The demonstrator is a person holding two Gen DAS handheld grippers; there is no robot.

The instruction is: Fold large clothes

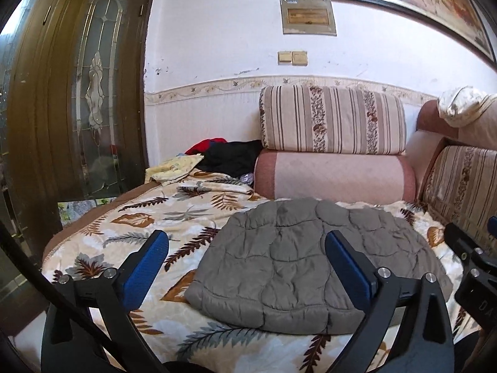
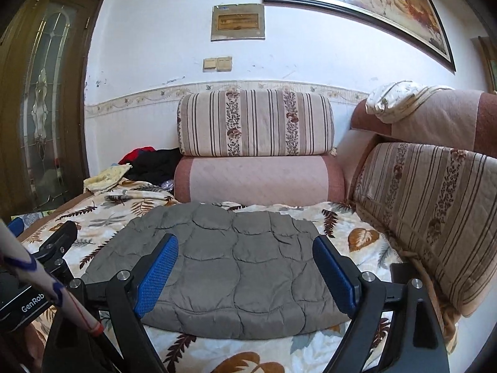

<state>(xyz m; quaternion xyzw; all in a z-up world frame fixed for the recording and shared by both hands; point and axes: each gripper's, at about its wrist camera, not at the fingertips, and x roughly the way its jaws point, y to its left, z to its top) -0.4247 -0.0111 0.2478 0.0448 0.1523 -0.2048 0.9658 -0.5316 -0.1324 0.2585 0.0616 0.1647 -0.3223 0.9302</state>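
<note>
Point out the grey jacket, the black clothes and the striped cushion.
grey jacket (image 2: pixel 236 267): right wrist view, middle of its quilted top.
black clothes (image 1: pixel 233 157): left wrist view, middle of the heap.
striped cushion (image 2: pixel 256 122): right wrist view, centre of its front.

One grey quilted garment (image 2: pixel 230 273), two claws, three striped cushions.

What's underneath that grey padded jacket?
The jacket lies folded on a leaf-print blanket, which shows all around it. Whatever the blanket covers directly beneath, and anything tucked inside the folds, is hidden.
</note>
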